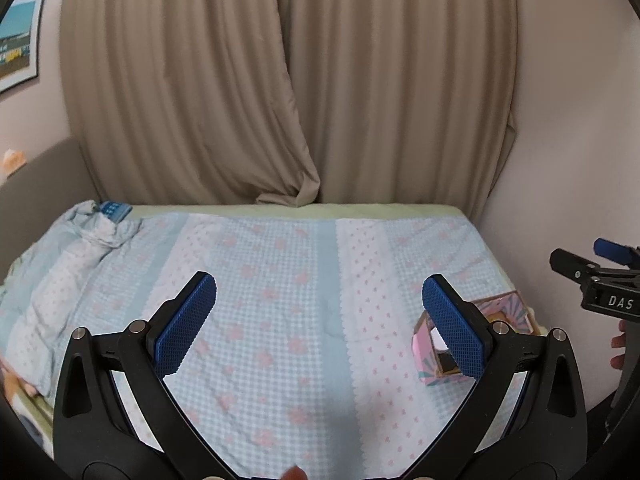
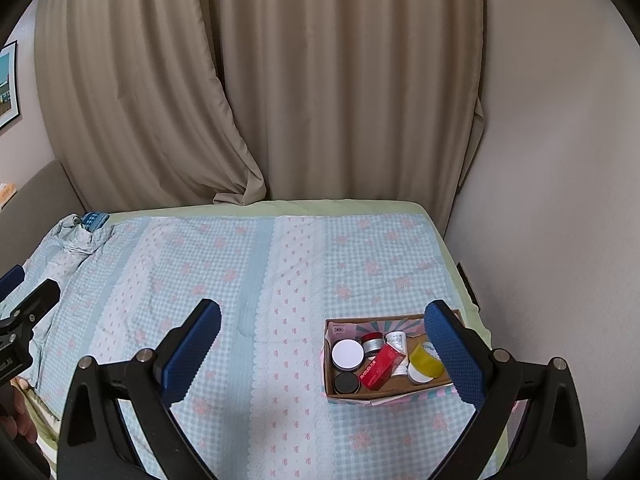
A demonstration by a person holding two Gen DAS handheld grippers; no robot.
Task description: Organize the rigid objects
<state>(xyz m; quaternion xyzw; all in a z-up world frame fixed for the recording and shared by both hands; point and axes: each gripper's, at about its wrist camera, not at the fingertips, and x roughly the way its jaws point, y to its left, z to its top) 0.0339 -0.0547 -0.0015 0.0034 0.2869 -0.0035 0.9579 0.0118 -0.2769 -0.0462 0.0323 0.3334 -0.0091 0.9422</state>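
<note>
A pink and teal cardboard box point(image 2: 332, 394) sits on the bed at the right, near the wall. It holds a white-lidded jar point(image 2: 347, 354), a black-lidded jar point(image 2: 345, 383), a red box point(image 2: 380, 366), a red-capped silver jar point(image 2: 373, 342), a small white bottle point(image 2: 396, 339) and a yellow jar point(image 2: 427, 360). My right gripper point(image 2: 332, 350) is open and empty above the bed, its right finger over the box's right end. My left gripper point(image 1: 318, 324) is open and empty over the bedspread; the box point(image 1: 502, 308) shows behind its right finger.
The bed carries a light blue checked bedspread point(image 2: 240, 280) with pink flowers. A bunched blanket point(image 1: 72, 264) with a blue item point(image 1: 115, 210) lies at the far left. Beige curtains point(image 1: 280, 80) hang behind the bed. A wall point(image 2: 540, 200) runs along the right side.
</note>
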